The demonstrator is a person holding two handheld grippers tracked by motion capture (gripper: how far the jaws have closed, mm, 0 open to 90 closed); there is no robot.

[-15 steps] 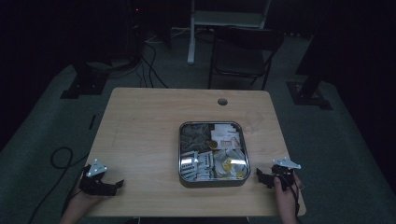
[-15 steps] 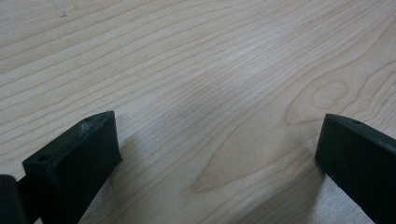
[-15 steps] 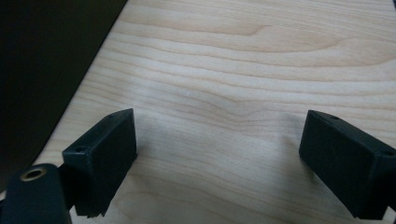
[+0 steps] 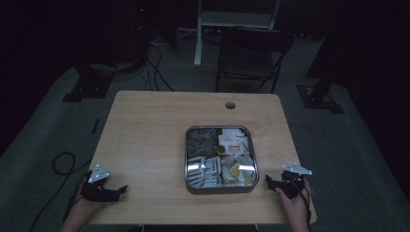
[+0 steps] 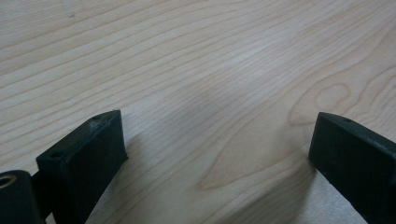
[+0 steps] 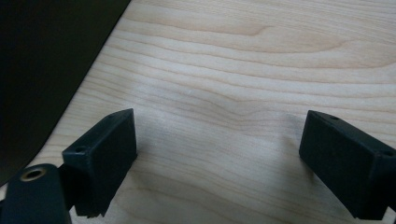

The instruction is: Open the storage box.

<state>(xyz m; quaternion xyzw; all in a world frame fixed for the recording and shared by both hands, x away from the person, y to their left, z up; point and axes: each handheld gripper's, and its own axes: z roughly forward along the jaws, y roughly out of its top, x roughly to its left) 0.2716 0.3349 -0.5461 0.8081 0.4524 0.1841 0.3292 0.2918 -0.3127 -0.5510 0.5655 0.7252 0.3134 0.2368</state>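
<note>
Jaws stand wide and empty on both grippers. From the high view, the metal tray sits toward the counter's near right; the left gripper rests well apart from it at the near left corner, the right gripper just beside its right wall. Each gripper view shows bare wood between its jaws
</note>
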